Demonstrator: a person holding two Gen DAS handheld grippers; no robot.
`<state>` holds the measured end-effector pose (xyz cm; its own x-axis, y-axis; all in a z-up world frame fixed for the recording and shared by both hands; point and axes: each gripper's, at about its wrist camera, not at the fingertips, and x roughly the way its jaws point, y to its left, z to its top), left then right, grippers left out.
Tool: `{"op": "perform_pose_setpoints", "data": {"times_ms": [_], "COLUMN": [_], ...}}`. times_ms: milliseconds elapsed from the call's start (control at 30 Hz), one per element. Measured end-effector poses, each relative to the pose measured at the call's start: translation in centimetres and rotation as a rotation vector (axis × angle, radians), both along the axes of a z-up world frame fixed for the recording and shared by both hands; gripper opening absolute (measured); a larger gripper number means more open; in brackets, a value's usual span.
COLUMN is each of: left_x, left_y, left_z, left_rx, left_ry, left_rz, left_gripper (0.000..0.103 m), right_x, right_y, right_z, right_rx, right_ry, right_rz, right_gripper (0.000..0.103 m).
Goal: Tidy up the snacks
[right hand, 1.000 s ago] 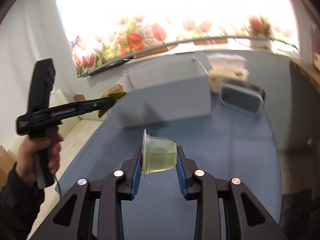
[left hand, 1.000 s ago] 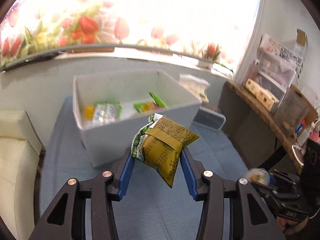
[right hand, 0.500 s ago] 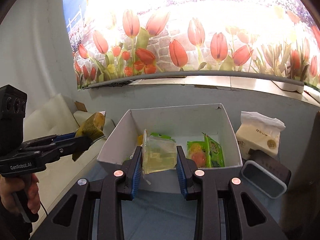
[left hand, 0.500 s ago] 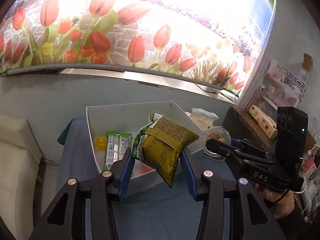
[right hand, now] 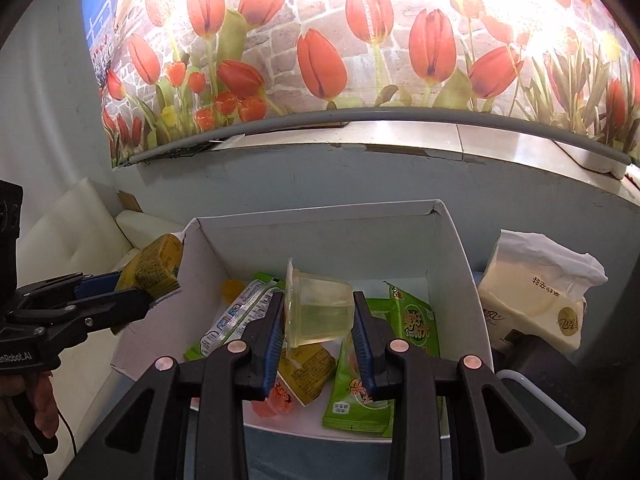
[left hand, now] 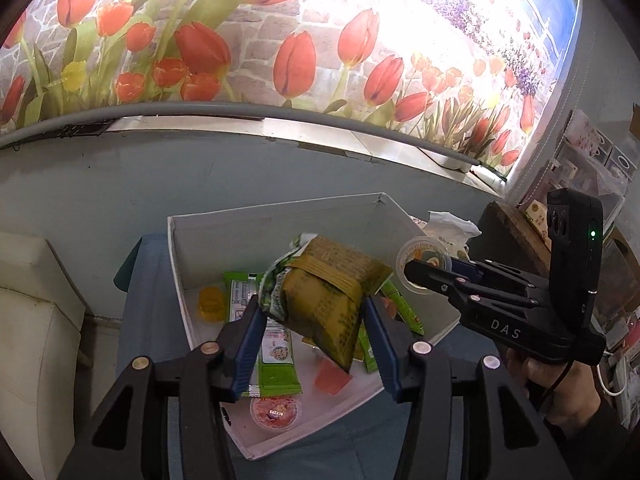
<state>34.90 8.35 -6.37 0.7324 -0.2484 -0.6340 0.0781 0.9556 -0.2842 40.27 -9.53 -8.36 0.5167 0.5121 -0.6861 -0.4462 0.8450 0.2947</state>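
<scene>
Over the white box of snacks, the left hand-held gripper, its jaws just opening, has the yellow-green snack packet between its pads, while the right hand-held gripper clamps a clear jelly cup.

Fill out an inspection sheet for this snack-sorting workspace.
Surface: blue cloth under the box.
Job's things: white box holds green packets, jelly cups.
Clutter: tissue pack, grey container beside box.
Grippers: left gripper jaws have just been opening, olive snack packet between them; right gripper shut on clear jelly cup.
Cables: one at right hand.
Surroundings: tulip mural, cream sofa.
</scene>
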Motion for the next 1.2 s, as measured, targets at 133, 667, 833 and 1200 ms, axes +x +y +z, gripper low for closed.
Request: {"op": "perform_pose_setpoints", "data": {"times_ms": [133, 667, 833, 1200], "left_x": [0.0, -5.1, -7.9, -16.7], "left_y": [0.0, -1.2, -2.1, -4.8], "left_z": [-0.4, 2.8, 4.6, 11.4], "left_rx": [0.023, 0.158, 0.181, 0.231], "left_ry": [0.021, -0.11, -0.175, -0.391], "left_rz": [0.011, 0.129, 0.142, 0.148], "left_gripper": [0.091, 0.103, 0.103, 0.103], "right_x": [0.1, -5.1, -9.1, -17.9], "right_y": [-0.6, -2.9, -3.3, -7.9], "right_z": [-0.1, 5.7, 8.4, 16.1], "right_rx": [-0.004, -0.112, -0.186, -0.091], "right_ry": [0.011, -0.193, -0.321, -0.436], "right_rz": [-0.024, -0.171, -0.222, -0.307], "right_gripper": [0.097, 0.103, 0.103, 0.103]}}
